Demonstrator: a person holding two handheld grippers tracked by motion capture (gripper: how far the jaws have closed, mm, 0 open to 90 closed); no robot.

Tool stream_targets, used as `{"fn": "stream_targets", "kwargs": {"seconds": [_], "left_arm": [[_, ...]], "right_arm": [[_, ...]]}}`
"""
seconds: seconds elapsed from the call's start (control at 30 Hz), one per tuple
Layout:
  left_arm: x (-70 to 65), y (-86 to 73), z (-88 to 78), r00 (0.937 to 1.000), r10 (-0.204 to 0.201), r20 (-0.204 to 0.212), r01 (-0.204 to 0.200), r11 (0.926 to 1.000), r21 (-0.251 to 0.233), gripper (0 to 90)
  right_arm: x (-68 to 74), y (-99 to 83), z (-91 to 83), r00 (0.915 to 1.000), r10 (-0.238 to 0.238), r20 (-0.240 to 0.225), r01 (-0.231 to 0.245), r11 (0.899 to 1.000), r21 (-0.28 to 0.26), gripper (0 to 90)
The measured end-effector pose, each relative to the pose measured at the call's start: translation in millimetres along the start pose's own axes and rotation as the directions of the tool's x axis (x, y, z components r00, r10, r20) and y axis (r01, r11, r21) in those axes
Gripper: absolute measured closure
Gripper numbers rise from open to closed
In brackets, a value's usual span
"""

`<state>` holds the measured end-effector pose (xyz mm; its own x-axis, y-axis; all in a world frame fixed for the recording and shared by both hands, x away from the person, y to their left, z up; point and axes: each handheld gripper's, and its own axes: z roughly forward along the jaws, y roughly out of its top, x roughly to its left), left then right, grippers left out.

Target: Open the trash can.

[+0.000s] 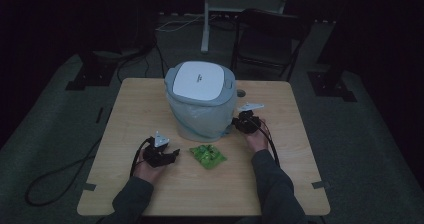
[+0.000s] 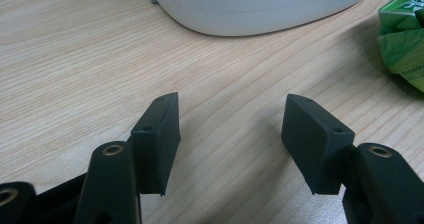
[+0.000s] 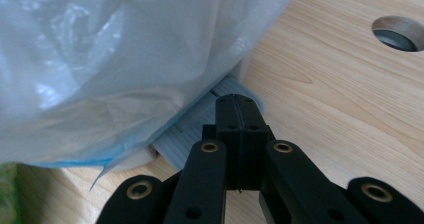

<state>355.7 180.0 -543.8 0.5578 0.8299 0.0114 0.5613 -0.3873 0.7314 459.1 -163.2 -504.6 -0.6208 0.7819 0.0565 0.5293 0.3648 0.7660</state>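
On the table [image 1: 150, 104], near side: both grippers work low, one either side of the bin.
Table edges: light wood top; a round hole [image 3: 397, 33] sits in the board behind the bin, near the far edge.
Open room: bare wood to the left of the bin and along the near edge; the left gripper has free board under and ahead of it.
Bin [image 1: 200, 101]: small grey pedal bin, white lid shut, standing at the middle of the table toward the far side.
Liner [image 3: 115, 64]: clear, bluish plastic bag, hanging loose over the bin's outside and bunched near its base.
Pedal [image 3: 200, 121]: grey ribbed tab at the bin's foot, on the bin's right side.
Right gripper [image 3: 241, 104]: jaws pressed together with nothing between them, tips on or just over the pedal; contact can't be told.
Left gripper [image 2: 230, 129]: jaws spread wide, empty, just above the wood, pointed toward the bin's base.
Green packet [image 1: 207, 156]: crumpled wrapper lying flat in front of the bin, between the two grippers, just beside the left one.
Writing: small dark mark on the lid and white print on the packet, both unreadable.
Floor: dark; a folding chair [image 1: 267, 41] stands beyond the far edge.
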Motion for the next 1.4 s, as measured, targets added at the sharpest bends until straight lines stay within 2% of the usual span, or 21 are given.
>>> {"fn": "stream_targets", "kwargs": {"seconds": [0.17, 0.27, 0.3, 0.53, 0.67, 1.4], "left_arm": [[0.0, 0.0, 0.0, 1.0000, 0.000, 0.000, 0.000, 1.0000, 0.000, 41.0], [0.0, 0.0, 0.0, 1.0000, 0.000, 0.000, 0.000, 1.0000, 0.000, 41.0], [-0.1, 0.0, 0.0, 1.0000, 0.000, 0.000, 0.000, 1.0000, 0.000, 41.0], [-0.2, -0.1, 0.0, 1.0000, -0.001, -0.001, 0.001, 1.0000, 0.000, 41.0], [-0.2, -0.1, 0.0, 1.0000, -0.001, -0.001, 0.001, 1.0000, 0.000, 41.0], [-0.1, -0.1, 0.0, 1.0000, -0.001, -0.002, 0.001, 1.0000, -0.001, 41.0]], "right_arm": [[-1.2, -4.5, 10.8, 1.0000, 0.000, -0.002, 0.000, 1.000, 0.028, 90.0], [-1.3, -5.0, 11.5, 0.9999, 0.008, -0.007, -0.008, 1.000, 0.021, 90.0], [-0.7, -5.3, 12.2, 0.9999, -0.010, -0.003, 0.010, 1.000, 0.025, 90.0], [-1.4, -9.9, 13.5, 1.0000, -0.006, -0.007, 0.006, 1.000, 0.008, 90.0], [-1.2, -9.9, 14.2, 0.9997, -0.023, -0.004, 0.023, 1.000, 0.013, 90.0], [-3.8, -14.7, 20.0, 0.9999, -0.008, -0.015, 0.008, 1.000, 0.027, 90.0]]}}
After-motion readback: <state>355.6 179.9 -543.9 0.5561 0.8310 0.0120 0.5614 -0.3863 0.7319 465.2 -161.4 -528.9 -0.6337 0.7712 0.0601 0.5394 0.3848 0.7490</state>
